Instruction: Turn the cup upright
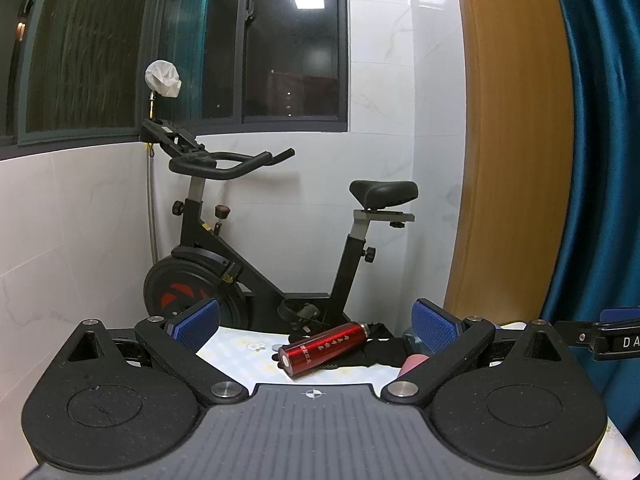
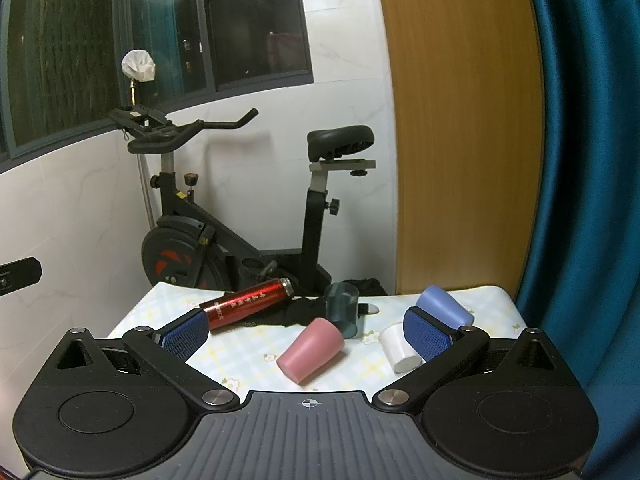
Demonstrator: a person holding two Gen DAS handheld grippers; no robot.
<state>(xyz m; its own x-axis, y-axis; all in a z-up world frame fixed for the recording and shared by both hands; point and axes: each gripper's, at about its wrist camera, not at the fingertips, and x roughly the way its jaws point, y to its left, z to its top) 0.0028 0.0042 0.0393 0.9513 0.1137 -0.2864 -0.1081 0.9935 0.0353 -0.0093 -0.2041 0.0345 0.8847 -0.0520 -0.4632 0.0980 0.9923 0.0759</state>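
A tiled corner with an exercise bike [image 2: 248, 216] backs the table [image 2: 248, 356]. The pink cup [image 2: 310, 350] is seen toppled at 12 o'clock between the spread right gripper [image 2: 306, 334]; judged light, rigid, best taken mid-wall. The left gripper [image 1: 316, 328] is likewise spread.

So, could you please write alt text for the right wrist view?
The open right gripper faces a pink cup lying on its side on a table. Around it lie a red bottle, white cup, blue cup and clear cup.
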